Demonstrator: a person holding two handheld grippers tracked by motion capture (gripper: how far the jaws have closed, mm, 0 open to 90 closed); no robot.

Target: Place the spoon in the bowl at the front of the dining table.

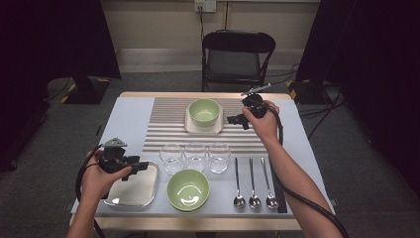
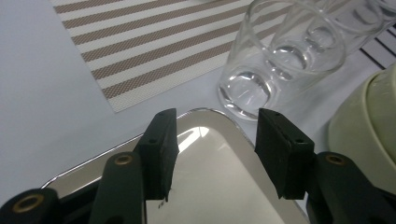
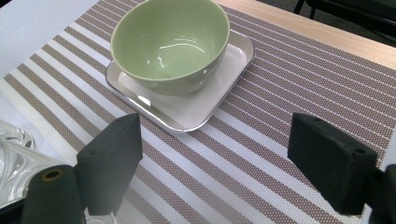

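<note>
Left hand-held gripper (image 2: 212, 149): jaws apart over the tray (image 2: 210, 186), nothing between them.
Ahead of it: the nearest glass (image 2: 261, 70) stands just past the tray's corner; two more glasses line up behind it.
Its right: near bowl (image 2: 369, 135) just beside the tray.
Its left: bare tabletop (image 1: 126, 124) beside the mat (image 1: 168, 131).
Right hand-held gripper (image 3: 219, 154): jaws wide apart over open mat.
Ahead of it: far bowl (image 3: 170, 44) on a plate (image 3: 205, 100), near.
Front right: three spoons (image 1: 252, 183) side by side; a dark strip just right of them.
Mid-mat: free band between plate and glasses.
</note>
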